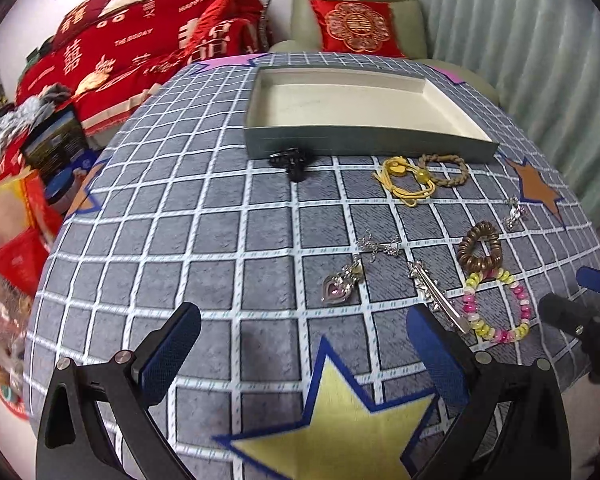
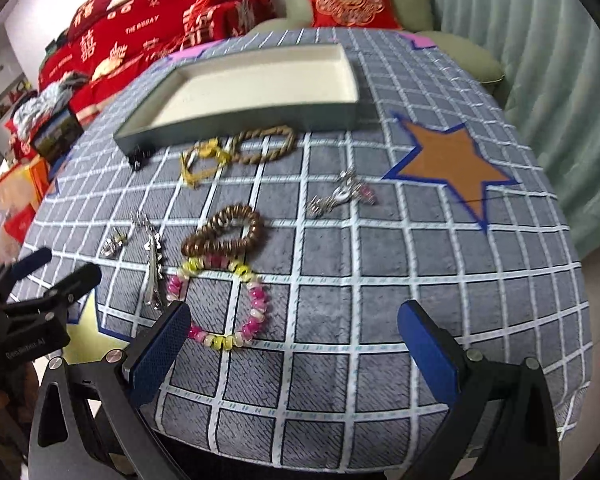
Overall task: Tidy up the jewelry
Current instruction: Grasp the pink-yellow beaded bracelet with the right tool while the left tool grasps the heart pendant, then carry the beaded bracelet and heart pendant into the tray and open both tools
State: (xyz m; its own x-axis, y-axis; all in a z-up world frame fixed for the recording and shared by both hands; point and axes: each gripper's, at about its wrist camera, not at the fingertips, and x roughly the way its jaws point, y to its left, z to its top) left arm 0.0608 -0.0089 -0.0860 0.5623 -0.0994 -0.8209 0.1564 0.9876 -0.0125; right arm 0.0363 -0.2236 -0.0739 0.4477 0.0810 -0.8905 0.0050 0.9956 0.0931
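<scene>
Altogether nine jewelry pieces lie loose on the checked counter [image 1: 204, 216], all outside one shallow grey tray [image 1: 352, 142] at upper centre. The left gripper [image 1: 304, 344] and right gripper [image 2: 294, 338] each hold their jaws wide apart, gripping nothing. A pink-and-yellow bead bracelet [image 2: 224, 304] sits just beside the right gripper's left finger; above it lies a brown coil hair tie [image 2: 224, 234].
</scene>
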